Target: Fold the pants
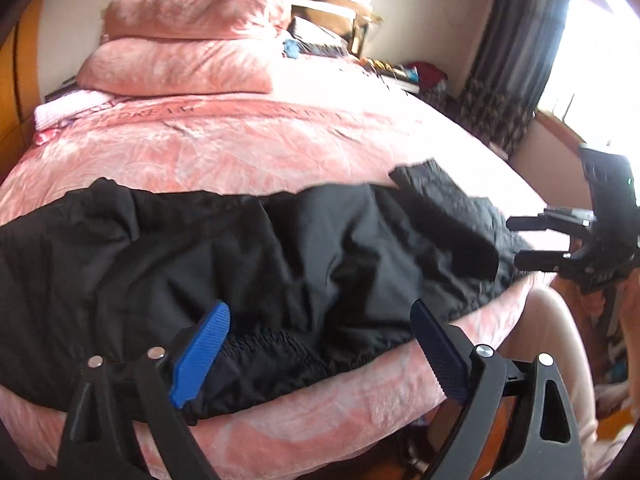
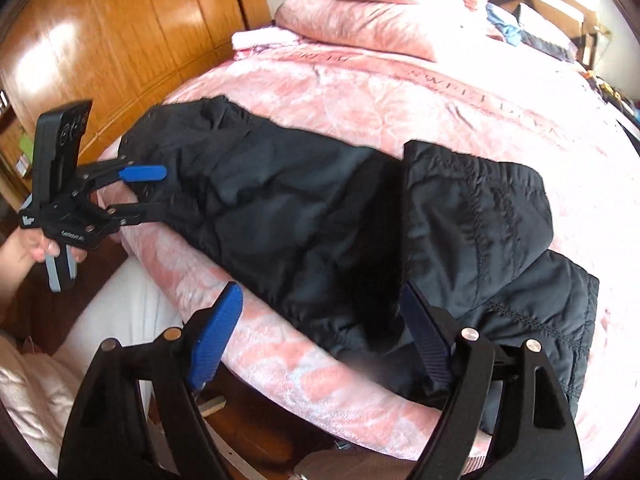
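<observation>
Black pants (image 1: 280,248) lie crumpled lengthwise along the near edge of the pink bed (image 1: 224,152). Their elastic waistband (image 1: 260,344) shows in the left wrist view. My left gripper (image 1: 320,308) hovers over that end, open, its blue pads wide apart and not pressing the cloth. In the right wrist view the pants (image 2: 280,208) end in a quilted flap folded over (image 2: 480,200). My right gripper (image 2: 320,290) stands open above that end, nothing pinched. Each view shows the other tool: the right gripper (image 1: 514,241) at the bed's right edge, the left gripper (image 2: 160,192) at the waist end.
Two pink pillows (image 1: 188,44) are stacked at the head of the bed. A wooden wardrobe (image 2: 120,40) stands on the left, a dark curtain (image 1: 516,52) and a bright window on the right. Clutter (image 1: 400,68) lines the far side. The person's leg in pale trousers (image 1: 560,340) is beside the bed.
</observation>
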### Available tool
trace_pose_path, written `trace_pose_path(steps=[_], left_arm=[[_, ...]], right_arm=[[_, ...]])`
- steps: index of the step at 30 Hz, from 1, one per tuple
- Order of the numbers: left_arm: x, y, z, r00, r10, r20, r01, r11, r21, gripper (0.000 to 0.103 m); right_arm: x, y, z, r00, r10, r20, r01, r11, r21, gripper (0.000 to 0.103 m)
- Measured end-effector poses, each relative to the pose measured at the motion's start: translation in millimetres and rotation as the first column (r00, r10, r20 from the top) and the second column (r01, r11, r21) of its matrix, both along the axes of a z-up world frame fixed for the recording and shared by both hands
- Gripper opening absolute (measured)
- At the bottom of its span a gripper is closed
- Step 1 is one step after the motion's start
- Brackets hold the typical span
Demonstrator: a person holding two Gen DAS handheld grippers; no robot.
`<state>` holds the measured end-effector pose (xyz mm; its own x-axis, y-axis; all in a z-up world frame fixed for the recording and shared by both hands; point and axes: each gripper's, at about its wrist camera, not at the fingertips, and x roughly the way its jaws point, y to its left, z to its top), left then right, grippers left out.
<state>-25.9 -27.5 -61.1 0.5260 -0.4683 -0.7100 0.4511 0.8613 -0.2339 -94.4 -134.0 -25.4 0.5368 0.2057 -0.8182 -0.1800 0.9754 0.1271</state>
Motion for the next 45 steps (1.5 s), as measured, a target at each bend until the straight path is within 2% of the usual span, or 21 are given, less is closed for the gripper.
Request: trace_pose_path(steps=[2, 5, 8, 10, 13, 14, 17, 20, 22, 26, 30, 34, 36, 37, 38, 39, 40, 42, 45], left_arm=[[10, 1, 6, 0.998, 0.054, 0.011, -0.054, 0.999, 0.0, 0.092], [26, -8, 2, 0.992, 0.119, 0.032, -0.122, 0.99, 0.078, 0.092], [36, -17, -9, 0.99, 0.137, -0.011, -0.136, 0.988, 0.078, 0.092], [38, -20, -19, 0.988, 0.15, -0.038, -0.146, 0.985, 0.089, 0.092], [39, -21, -33, 0.985, 0.158, -0.067, -0.15, 0.983, 0.104, 0.092], [39, -21, -38, 0.984, 0.163, -0.074, -0.153, 0.981, 0.119, 0.092], [38, -18, -50, 0.982, 0.167, -0.085, -0.153, 0.977, 0.15, 0.092], [37, -17, -56, 0.982, 0.168, -0.084, -0.153, 0.974, 0.166, 0.092], [35, -18, -59, 0.983, 0.167, -0.077, -0.151, 0.972, 0.181, 0.092], [32, -22, -60, 0.984, 0.166, -0.067, -0.149, 0.967, 0.207, 0.093], [31, -22, -59, 0.981, 0.178, -0.073, -0.159, 0.964, 0.212, 0.093], [29, -24, -58, 0.979, 0.186, -0.079, -0.165, 0.962, 0.216, 0.093], [29, -24, -57, 0.978, 0.189, -0.085, -0.167, 0.962, 0.214, 0.093], [29, -24, -56, 0.978, 0.191, -0.088, -0.169, 0.963, 0.211, 0.093], [29, -25, -54, 0.977, 0.191, -0.089, -0.169, 0.963, 0.209, 0.093], [29, -25, -53, 0.978, 0.19, -0.087, -0.168, 0.963, 0.209, 0.093], [28, -25, -52, 0.979, 0.188, -0.083, -0.167, 0.963, 0.211, 0.093], [27, -24, -49, 0.98, 0.188, -0.071, -0.168, 0.961, 0.218, 0.093], [26, -22, -47, 0.98, 0.189, -0.061, -0.171, 0.96, 0.22, 0.093]], right_arm=[[17, 0, 5, 0.997, -0.076, 0.021, 0.076, 0.996, -0.05, 0.081], [55, -1, -5, 0.983, -0.185, -0.004, 0.182, 0.97, -0.164, 0.081], [86, -2, -26, 0.967, -0.248, -0.055, 0.229, 0.944, -0.237, 0.08], [105, -3, -44, 0.945, -0.31, -0.105, 0.268, 0.918, -0.293, 0.077], [121, -9, -70, 0.902, -0.409, -0.138, 0.32, 0.848, -0.424, 0.055], [123, -11, -75, 0.895, -0.424, -0.138, 0.331, 0.839, -0.432, 0.044], [118, -26, -69, 0.881, -0.453, -0.14, 0.384, 0.854, -0.351, 0.014], [98, -38, -39, 0.874, -0.478, -0.093, 0.448, 0.865, -0.227, 0.007], [79, -54, -18, 0.862, -0.504, -0.063, 0.493, 0.86, -0.131, 0.006], [30, -91, 9, 0.815, -0.579, -0.037, 0.578, 0.816, -0.03, 0.006], [-13, -128, 6, 0.76, -0.643, -0.09, 0.647, 0.762, 0.013, 0.006], [-37, -145, -12, 0.738, -0.656, -0.157, 0.668, 0.744, 0.026, 0.008], [-45, -151, -29, 0.728, -0.651, -0.215, 0.668, 0.744, 0.011, 0.016], [-49, -153, -37, 0.719, -0.655, -0.234, 0.67, 0.742, -0.021, 0.024], [-53, -155, -43, 0.704, -0.668, -0.241, 0.676, 0.735, -0.059, 0.042], [-58, -156, -46, 0.694, -0.682, -0.231, 0.679, 0.727, -0.105, 0.047], [-61, -155, -45, 0.693, -0.69, -0.211, 0.676, 0.723, -0.145, 0.047], [-70, -159, -40, 0.681, -0.709, -0.182, 0.69, 0.705, -0.163, 0.054], [-85, -172, -23, 0.626, -0.77, -0.122, 0.749, 0.637, -0.182, 0.055]])
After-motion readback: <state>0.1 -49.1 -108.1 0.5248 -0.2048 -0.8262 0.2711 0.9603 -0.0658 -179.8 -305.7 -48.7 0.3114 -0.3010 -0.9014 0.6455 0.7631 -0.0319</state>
